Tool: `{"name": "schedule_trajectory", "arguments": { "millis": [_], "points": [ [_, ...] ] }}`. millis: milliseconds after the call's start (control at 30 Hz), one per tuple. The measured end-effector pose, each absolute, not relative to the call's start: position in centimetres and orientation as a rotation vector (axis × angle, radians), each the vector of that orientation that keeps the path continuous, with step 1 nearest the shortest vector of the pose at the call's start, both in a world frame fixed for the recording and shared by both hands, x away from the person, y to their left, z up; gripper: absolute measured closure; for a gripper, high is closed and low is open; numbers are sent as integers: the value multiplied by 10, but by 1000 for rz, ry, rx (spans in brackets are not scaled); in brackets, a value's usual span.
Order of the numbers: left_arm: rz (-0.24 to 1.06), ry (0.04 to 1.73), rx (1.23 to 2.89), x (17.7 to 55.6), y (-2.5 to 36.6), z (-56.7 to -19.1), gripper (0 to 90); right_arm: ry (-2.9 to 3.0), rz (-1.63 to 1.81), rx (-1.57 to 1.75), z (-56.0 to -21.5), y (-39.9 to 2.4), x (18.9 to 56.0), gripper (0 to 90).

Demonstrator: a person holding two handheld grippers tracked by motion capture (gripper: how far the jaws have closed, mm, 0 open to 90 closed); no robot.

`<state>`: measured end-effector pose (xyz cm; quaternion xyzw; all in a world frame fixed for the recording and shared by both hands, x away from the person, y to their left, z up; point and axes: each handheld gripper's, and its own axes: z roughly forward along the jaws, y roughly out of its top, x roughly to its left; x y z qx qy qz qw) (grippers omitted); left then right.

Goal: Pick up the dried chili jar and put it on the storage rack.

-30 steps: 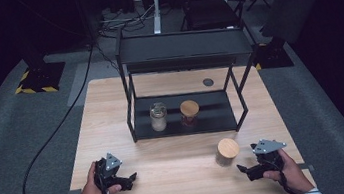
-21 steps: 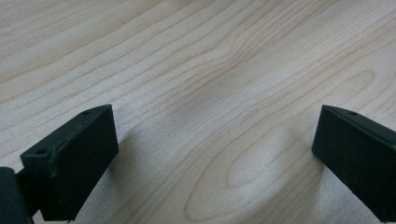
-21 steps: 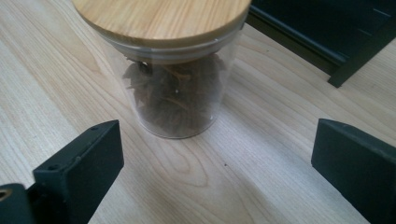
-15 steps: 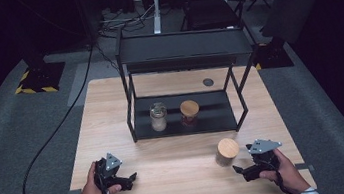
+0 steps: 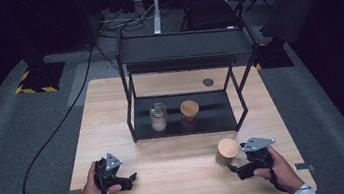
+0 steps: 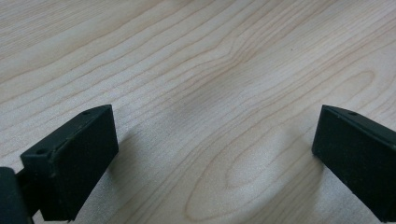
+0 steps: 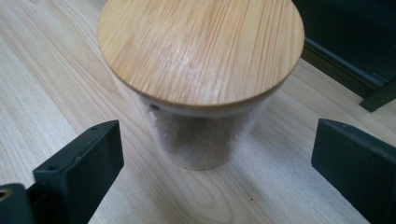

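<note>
A glass jar with a round wooden lid (image 5: 228,149) stands on the wooden table (image 5: 180,176) at the front right. My right gripper (image 5: 235,168) sits just in front of it, held by a hand. In the right gripper view the jar (image 7: 201,70) is close and upright, with the right gripper (image 7: 217,140) open and one jaw on each side, neither touching the glass. My left gripper (image 5: 129,177) rests at the front left. In its own view the left gripper (image 6: 215,126) is open over bare wood.
A black two-level rack (image 5: 179,55) stands at the middle back of the table. Its lower shelf carries a glass jar with a metal lid (image 5: 158,116) and a wooden-lidded jar (image 5: 189,111). A small dark disc (image 5: 208,82) lies behind the rack.
My right gripper has slid a little left, closer to the wooden-lidded jar. The left gripper has stayed put.
</note>
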<state>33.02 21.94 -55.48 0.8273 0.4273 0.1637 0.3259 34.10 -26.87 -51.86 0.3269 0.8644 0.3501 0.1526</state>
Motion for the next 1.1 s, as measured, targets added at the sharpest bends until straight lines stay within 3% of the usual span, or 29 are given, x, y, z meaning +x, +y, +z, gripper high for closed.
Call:
{"name": "schedule_trajectory", "arguments": {
  "millis": [1100],
  "points": [
    [429,1120,2168,330,219,-555,0,2524,995,1022,-519,-249,357,43]
  ]
}}
